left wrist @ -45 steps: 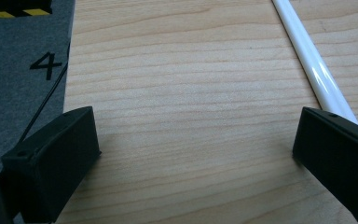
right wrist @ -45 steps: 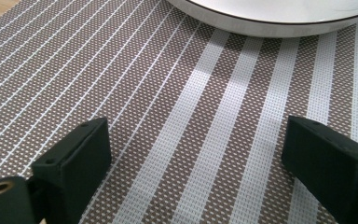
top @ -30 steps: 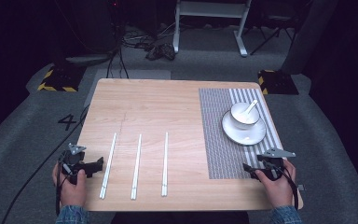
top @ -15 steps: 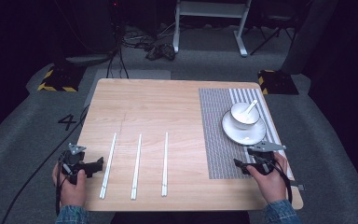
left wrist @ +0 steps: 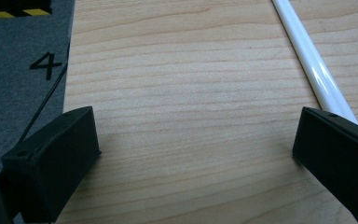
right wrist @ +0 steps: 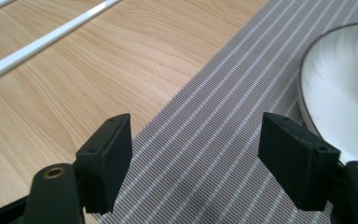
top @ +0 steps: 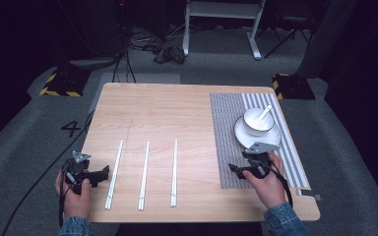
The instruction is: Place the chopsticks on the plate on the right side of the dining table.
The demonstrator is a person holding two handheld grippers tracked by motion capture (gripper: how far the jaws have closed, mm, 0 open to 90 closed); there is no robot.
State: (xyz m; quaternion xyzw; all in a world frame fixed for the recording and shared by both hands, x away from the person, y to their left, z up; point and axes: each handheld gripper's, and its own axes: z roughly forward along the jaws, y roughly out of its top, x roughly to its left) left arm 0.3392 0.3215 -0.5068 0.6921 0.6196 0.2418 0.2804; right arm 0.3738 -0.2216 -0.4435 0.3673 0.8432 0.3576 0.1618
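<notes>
I read this as the approach step of laying the table: nothing is held yet. Taking the striped placemat (top: 229,142) as my landmark, my right gripper (top: 236,169) hangs over its near left edge, jaws spread wide with only woven stripes between them in the right gripper view. Far to the left of the placemat, at the table's (top: 177,103) near left corner, my left gripper (top: 102,173) sits low over bare wood, jaws likewise parted and empty.

Three white chopsticks lie on the wood left of the placemat, parallel and apart. The left chopstick (top: 114,173) is just beside my left gripper; in the left gripper view it runs up past the right-hand jaw. The middle chopstick (top: 143,174) and the right chopstick (top: 174,171) lie between there and the placemat.

My guess is the next move calls for sliding the left gripper sideways until its jaws straddle that thin stick, then closing low to the wood.

Farther back on the placemat stands a white saucer (top: 243,137) carrying a white bowl (top: 256,120), with a white spoon (top: 264,113) resting inside it, handle leaning toward the far right. I can't tell whether the bowl holds anything else.
</notes>
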